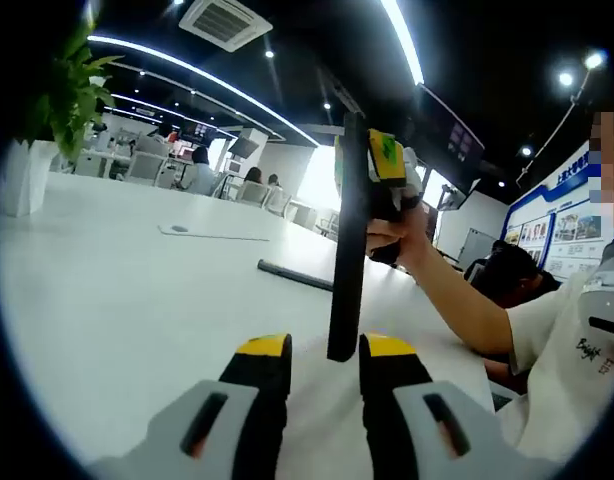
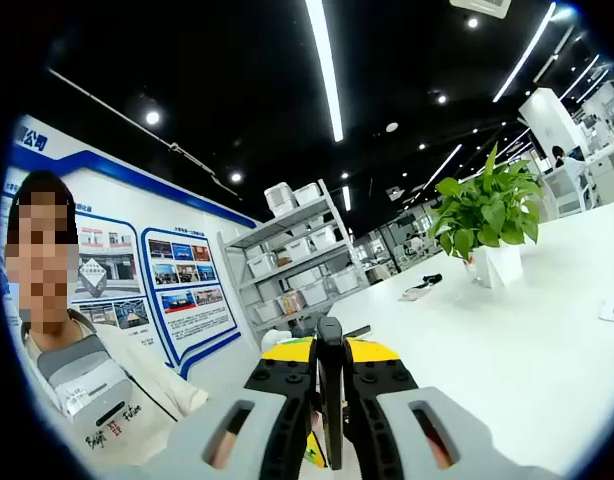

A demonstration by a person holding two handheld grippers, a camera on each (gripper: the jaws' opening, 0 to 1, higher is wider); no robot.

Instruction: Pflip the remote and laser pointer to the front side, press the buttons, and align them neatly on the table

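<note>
Standing upright above the smooth white table (image 1: 107, 300), the slim black remote (image 1: 347, 230) is clamped edge-on in the right gripper (image 2: 329, 352). Left gripper (image 1: 325, 350) jaws are parted. A thin black laser pointer (image 1: 295, 275) lies flat nearby.

The remote (image 1: 347, 235) looks like matt black plastic, smooth along its edge. The surface (image 1: 107, 300) is white, smooth, with a faint sheen. Both tongs, left (image 1: 325, 352) and right (image 2: 330, 352), show black and yellow plastic tips on grey, possibly moulded, bodies. The laser pointer (image 1: 295, 275) appears dull black
</note>
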